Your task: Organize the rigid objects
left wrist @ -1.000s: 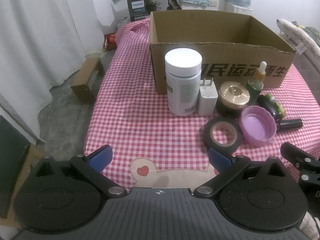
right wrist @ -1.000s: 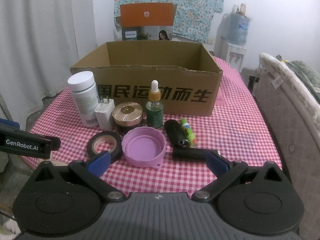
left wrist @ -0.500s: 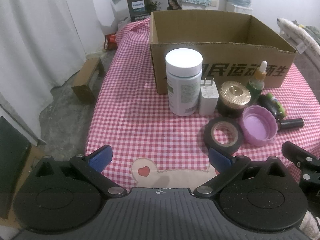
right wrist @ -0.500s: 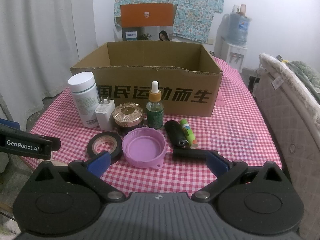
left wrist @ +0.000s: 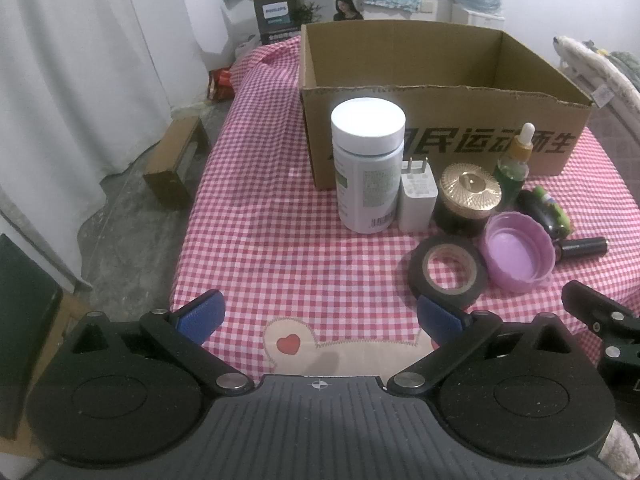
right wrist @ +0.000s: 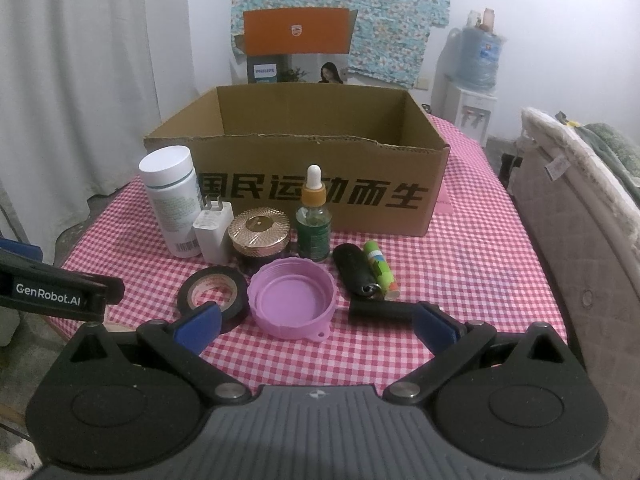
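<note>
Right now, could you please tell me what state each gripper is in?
Left gripper: open, holding nothing.
Right gripper: open, holding nothing.

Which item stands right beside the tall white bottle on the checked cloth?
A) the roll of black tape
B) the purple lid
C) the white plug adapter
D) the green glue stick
C: the white plug adapter stands upright against the white bottle, prongs up.

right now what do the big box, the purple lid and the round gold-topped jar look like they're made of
Box: brown corrugated cardboard, matte, torn top edge. Purple lid: plastic by its look, smooth, with moulded ridges. Jar: shiny gold ribbed top, metal or metallised plastic; dark glossy body, glass or plastic.
</note>
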### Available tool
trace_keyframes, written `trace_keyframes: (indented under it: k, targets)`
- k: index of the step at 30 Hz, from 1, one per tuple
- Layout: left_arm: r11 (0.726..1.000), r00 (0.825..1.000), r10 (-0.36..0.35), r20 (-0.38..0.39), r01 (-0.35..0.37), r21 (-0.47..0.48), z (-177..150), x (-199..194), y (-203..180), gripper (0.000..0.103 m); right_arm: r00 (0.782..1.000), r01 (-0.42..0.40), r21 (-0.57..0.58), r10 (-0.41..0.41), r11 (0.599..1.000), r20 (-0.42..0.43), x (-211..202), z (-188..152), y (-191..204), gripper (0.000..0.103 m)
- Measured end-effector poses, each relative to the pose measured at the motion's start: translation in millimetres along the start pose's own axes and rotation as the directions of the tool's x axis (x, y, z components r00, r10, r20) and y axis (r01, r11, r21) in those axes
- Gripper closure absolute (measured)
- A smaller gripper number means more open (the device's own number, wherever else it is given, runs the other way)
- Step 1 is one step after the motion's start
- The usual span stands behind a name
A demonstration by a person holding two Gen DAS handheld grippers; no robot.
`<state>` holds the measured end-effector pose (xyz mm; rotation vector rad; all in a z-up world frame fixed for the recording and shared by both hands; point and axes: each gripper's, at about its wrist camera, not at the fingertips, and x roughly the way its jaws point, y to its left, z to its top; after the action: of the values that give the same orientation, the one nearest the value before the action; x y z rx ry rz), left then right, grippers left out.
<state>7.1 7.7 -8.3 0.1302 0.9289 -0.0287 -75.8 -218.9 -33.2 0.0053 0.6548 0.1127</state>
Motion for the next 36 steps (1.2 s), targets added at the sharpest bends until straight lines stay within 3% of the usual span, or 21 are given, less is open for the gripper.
trace_keyframes:
  k: [16,23,26,30,33,36]
  targets:
    - [1.000,1.000,-0.008,-0.024,0.008,0.004,1.5,9.5,-1.1,0.000,1.000,-0.009,0.004,0.009,1.000,-0.014,6.1,-0.2,0.3,0.000]
    - [0.991,0.991,-0.120,0.060,0.117,0.062,8.9,6.7,-11.0,0.000,1.000,-0.023,0.044,0.023,0.999,-0.018,4.1,-2.8,-13.7,0.000]
    - [0.970,0.970,-0.222,0.103,0.208,0.127,13.8,5.3,-21.1,0.000,1.000,-0.024,0.117,0.025,0.993,-0.004,-2.2,-3.6,-38.3,0.000]
    - [0.899,0.899,-0.413,0.148,0.376,0.225,20.5,1.2,-37.2,0.000,1.000,-0.019,0.253,0.018,0.967,0.005,-8.6,-3.4,-81.3,0.002]
    - [0.846,0.867,-0.479,0.137,0.414,0.337,27.3,-0.9,-62.2,0.003,0.998,-0.046,0.365,0.056,0.930,-0.017,-2.1,-4.9,-112.9,0.011]
    - [0.799,0.862,-0.492,0.123,0.392,0.456,27.0,-0.4,-91.6,0.009,0.991,-0.081,0.488,0.123,0.869,-0.054,13.4,-9.6,-138.5,0.028]
